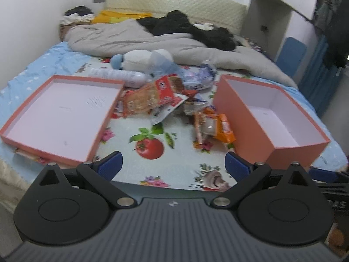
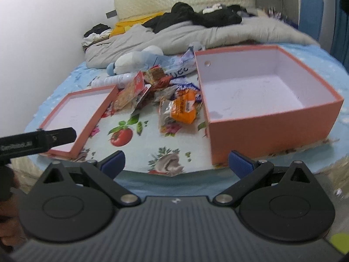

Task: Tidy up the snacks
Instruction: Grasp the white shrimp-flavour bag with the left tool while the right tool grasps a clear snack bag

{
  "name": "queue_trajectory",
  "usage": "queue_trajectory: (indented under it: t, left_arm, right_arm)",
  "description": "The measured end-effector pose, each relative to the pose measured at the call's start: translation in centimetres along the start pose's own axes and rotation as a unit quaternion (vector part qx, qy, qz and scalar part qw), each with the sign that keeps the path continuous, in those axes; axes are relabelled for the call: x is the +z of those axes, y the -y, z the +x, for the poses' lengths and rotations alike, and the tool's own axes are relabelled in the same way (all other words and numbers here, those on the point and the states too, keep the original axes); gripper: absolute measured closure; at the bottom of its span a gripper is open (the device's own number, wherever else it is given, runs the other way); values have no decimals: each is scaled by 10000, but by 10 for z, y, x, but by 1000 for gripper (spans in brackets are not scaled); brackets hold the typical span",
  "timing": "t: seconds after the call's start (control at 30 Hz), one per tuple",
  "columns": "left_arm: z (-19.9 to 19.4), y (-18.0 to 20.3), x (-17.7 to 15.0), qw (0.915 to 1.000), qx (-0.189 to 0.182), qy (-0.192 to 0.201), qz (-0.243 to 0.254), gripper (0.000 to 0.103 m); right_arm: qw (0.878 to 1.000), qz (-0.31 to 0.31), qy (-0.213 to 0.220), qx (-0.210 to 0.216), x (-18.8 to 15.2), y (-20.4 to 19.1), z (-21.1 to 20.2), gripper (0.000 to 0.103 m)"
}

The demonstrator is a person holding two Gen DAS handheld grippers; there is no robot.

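Between lid [image 1: 59, 118] and box [image 2: 268, 93], snack packets [image 1: 165, 96] lie heaped.

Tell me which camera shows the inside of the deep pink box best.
The right wrist view: the deep pink box sits close, and its whole white floor shows, with nothing in it. The left wrist view catches the same box at the right edge, where its near wall hides part of the floor.
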State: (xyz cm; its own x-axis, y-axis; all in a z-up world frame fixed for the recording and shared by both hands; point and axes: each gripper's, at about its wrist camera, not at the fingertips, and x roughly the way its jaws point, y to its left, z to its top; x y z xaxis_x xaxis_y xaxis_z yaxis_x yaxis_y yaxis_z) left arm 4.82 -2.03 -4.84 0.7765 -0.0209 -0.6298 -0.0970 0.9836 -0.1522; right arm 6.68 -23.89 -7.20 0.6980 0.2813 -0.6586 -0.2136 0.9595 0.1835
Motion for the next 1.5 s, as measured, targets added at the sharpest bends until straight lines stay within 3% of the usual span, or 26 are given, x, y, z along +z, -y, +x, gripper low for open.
queue_trajectory:
  t: [0.1, 0.2, 0.43, 0.63, 0.97, 1.13, 1.27, 1.5]
  left_arm:
    - [2, -4, 0, 10000, -26, 50, 47, 2]
    - [7, -10, 1, 10000, -47, 55, 21, 2]
    - [42, -17, 7, 9998, -122, -173, 2, 2]
    - [85, -24, 17, 9987, -411, -294, -11, 3]
    - [187, -40, 51, 9983, -259, -443, 265, 3]
    - [252, -53, 70, 9969, -381, -622, 308, 4]
    - [292, -58, 75, 9944, -512, -876, 296, 10]
    - [330, -50, 77, 9913, -506, -1151, 394, 20]
  right_arm:
    - [9994, 299, -61, 145, 0, 5, 6, 0]
    - [9998, 63, -19, 161, 0, 0, 11, 5]
    - [9997, -148, 68, 153, 7, -11, 30, 24]
    - [9988, -428, 107, 193, 14, -24, 54, 24]
    - [9948, -1003, -149, -136, 33, -49, 123, 24]
    - [9862, -1559, -267, -496, 48, -61, 170, 24]
    - [9776, -1815, -603, -882, 58, -65, 205, 24]
    - [9563, -2555, -890, -1111, 65, -73, 237, 24]
